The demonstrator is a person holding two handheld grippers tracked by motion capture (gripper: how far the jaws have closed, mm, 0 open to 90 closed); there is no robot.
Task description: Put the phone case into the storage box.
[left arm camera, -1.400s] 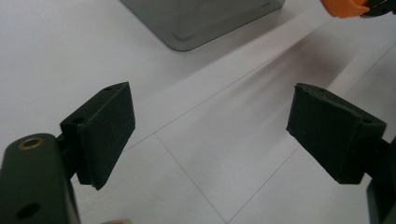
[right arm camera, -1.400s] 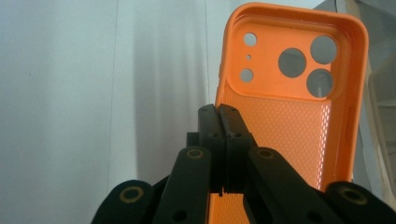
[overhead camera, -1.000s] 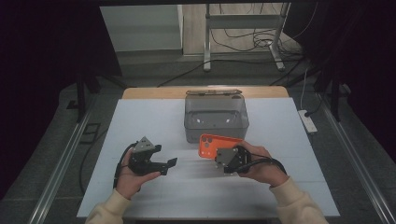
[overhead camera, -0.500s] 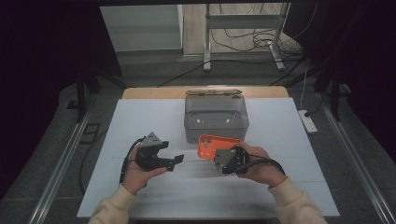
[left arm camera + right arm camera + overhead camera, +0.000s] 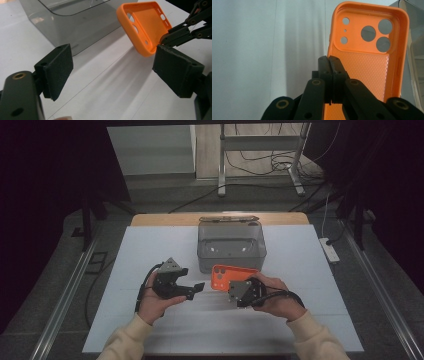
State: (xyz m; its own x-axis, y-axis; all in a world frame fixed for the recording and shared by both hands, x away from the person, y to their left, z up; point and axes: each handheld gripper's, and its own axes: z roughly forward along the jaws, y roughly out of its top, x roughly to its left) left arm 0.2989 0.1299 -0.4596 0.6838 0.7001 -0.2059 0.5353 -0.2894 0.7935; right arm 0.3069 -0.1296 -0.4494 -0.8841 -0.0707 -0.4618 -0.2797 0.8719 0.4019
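An orange phone case point(image 5: 226, 275) hangs just above the white table point(image 5: 300, 270), in front of a grey see-through box point(image 5: 231, 245). My right gripper point(image 5: 235, 286) is shut on the case; in the right gripper view its jaws point(image 5: 329, 61) pinch the case's point(image 5: 367, 52) left side wall, camera holes at the far end. My left gripper point(image 5: 196, 288) is open a short way left of the case. In the left gripper view its pads point(image 5: 56, 70) stand wide apart, with the case point(image 5: 147, 22) and the right gripper's jaws beyond them.
The grey box point(image 5: 75, 22) stands open-topped at mid table, with a brown object point(image 5: 229, 218) behind it on the wooden far edge. Metal rails run along both sides of the table. A power strip point(image 5: 330, 249) lies on the floor at the right.
My left gripper has moved right and slightly up, closer to the orange case. The right gripper and the case have stayed where they were.
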